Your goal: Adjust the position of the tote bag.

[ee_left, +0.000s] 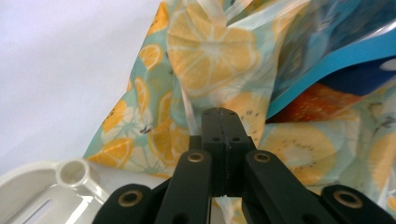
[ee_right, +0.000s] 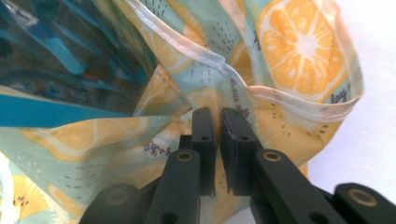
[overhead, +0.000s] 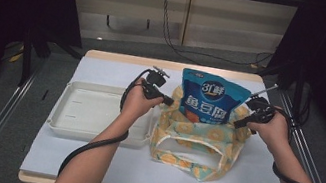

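At frame centre, one orange-print bag (overhead: 194,145) holds one blue pouch (overhead: 208,99); one white tray (overhead: 96,113) lies left. Two grippers pinch the bag's rim: the left gripper (overhead: 167,101) pressed together, the right gripper (overhead: 238,123) nearly closed on fabric.

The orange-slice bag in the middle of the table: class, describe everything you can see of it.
The bag is thin, soft plastic, pale teal printed with orange slices, edged with translucent trim and handles. It sits crumpled on the white table cover, mouth open, beside a cream tray. A blue snack pouch stands in it. The left claw and right claw each pinch its rim on opposite sides.
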A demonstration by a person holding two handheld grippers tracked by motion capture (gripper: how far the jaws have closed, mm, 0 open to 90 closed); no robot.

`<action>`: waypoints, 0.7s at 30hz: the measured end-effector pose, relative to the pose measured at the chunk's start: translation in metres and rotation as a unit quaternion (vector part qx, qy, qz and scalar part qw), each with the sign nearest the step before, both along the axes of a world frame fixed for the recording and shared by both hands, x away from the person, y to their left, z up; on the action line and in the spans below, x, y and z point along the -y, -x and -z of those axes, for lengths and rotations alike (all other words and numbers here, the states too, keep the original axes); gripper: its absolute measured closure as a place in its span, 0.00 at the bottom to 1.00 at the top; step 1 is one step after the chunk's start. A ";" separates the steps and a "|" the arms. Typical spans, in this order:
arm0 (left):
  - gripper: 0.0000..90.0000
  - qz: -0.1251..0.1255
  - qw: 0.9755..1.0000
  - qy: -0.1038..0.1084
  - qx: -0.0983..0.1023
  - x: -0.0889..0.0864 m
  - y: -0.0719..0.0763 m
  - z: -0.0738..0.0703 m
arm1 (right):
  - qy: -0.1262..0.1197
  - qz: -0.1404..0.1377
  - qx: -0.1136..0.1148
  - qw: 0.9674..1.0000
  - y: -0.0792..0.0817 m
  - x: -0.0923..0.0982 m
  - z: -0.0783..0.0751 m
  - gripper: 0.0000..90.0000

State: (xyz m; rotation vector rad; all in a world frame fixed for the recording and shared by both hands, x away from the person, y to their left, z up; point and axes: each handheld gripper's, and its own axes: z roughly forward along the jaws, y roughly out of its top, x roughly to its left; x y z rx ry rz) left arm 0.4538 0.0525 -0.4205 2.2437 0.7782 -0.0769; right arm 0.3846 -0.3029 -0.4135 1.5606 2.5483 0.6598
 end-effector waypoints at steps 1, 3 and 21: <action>1.00 -0.008 1.000 0.010 -0.003 0.001 0.001 0.002 | 0.003 0.007 -0.006 1.000 0.001 -0.001 0.000 0.93; 1.00 -0.003 1.000 0.005 -0.004 -0.001 0.002 0.003 | 0.001 0.002 -0.001 1.000 0.002 -0.001 0.001 0.90; 0.74 0.020 1.000 0.019 0.011 -0.017 0.020 -0.038 | -0.007 -0.002 0.038 0.999 0.035 0.010 -0.040 0.49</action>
